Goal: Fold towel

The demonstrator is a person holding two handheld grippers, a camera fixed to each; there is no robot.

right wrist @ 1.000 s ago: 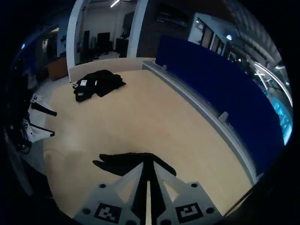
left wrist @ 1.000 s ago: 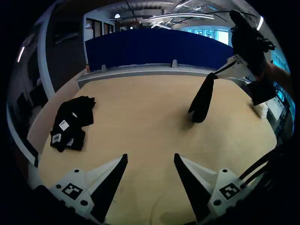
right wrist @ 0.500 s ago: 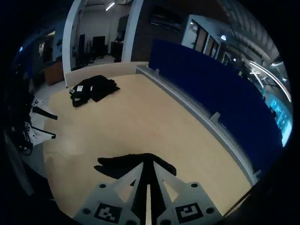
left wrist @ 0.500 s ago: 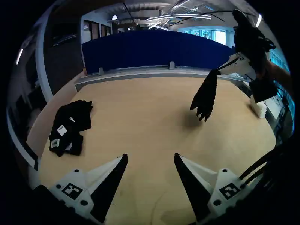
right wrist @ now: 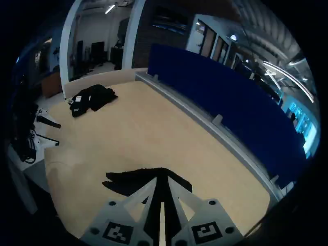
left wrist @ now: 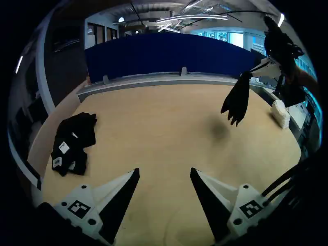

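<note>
Towel [left wrist: 237, 98], black and bunched into a narrow hank, hangs from the right gripper [right wrist: 162, 174] above the far right part of the tabletop [left wrist: 164, 123]. Its lower end is clear of the wood, with a soft shadow beneath. The right gripper's fingers are pressed together on the cloth at a single point. The left gripper [left wrist: 163, 170] is spread wide with nothing between its fingers, low over the near edge and well apart from the cloth.

The step in hand looks like laying the cloth out flat. Held by one point it cannot be folded, so it would be best lowered onto the bare middle of the tabletop, where the left gripper can pinch a second corner and draw the edge straight.

A pile of black cloths [left wrist: 71, 141] with white tags lies near the left edge. A white stack [left wrist: 281, 114] sits by the right edge, near the hanging cloth. A blue partition [left wrist: 164, 51] runs along the far edge. The middle is unobstructed.
</note>
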